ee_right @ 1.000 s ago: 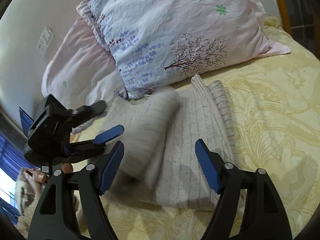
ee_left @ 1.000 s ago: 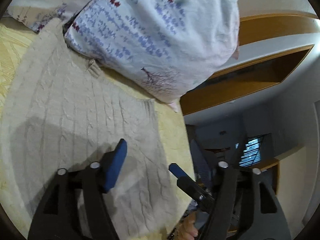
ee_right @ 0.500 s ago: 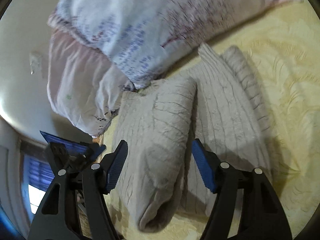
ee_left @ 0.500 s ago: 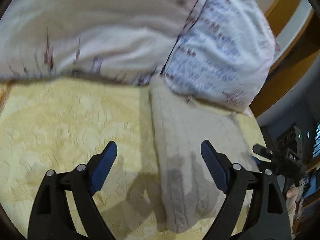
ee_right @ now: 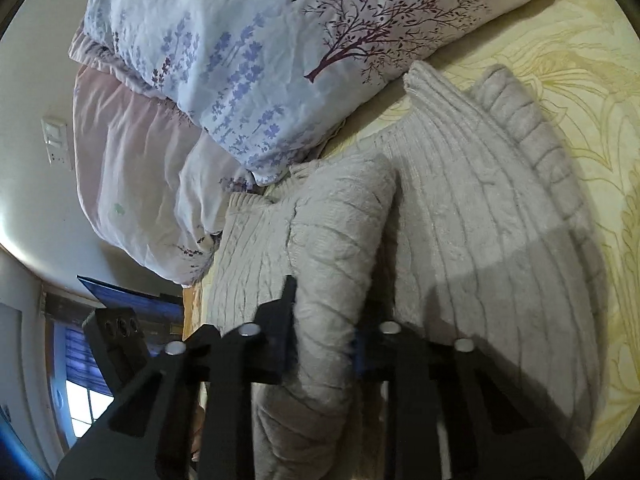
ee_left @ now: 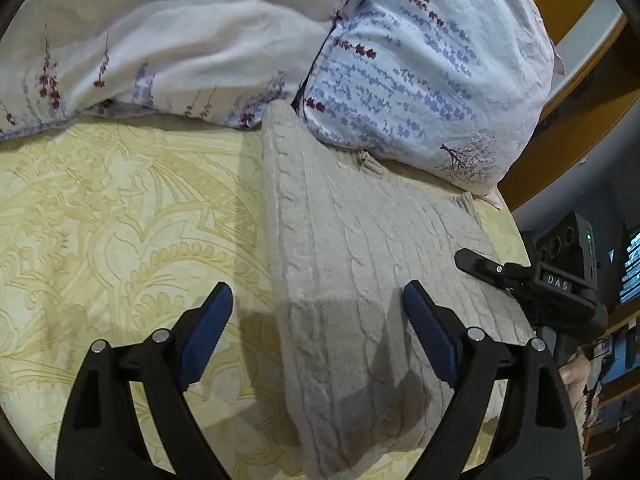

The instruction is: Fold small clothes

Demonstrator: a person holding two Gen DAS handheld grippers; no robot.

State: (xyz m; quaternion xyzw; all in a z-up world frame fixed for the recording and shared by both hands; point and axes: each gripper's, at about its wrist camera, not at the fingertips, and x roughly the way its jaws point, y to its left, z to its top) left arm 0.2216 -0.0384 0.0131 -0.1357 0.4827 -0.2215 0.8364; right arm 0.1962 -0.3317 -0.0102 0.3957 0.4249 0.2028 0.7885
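Right gripper (ee_right: pixel 324 332) clamps its jaws on a rolled fold of the beige knit sweater (ee_right: pixel 460 248); left gripper (ee_left: pixel 316 320) hovers over the bed (ee_left: pixel 120 208), jaws spread wide, gripping nothing.

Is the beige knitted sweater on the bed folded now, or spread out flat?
Partly folded. The sweater lies on the bedspread with one side rolled over its middle, and the right gripper is shut on that roll.

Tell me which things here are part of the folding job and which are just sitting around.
Part of the job:
- beige cable-knit sweater, partly folded on the bed
- right gripper, fingers closed on a fold of the sweater
- left gripper, open above the sweater

Just there:
- floral pillow
- pink pillow
- yellow patterned bedspread
- wall switch
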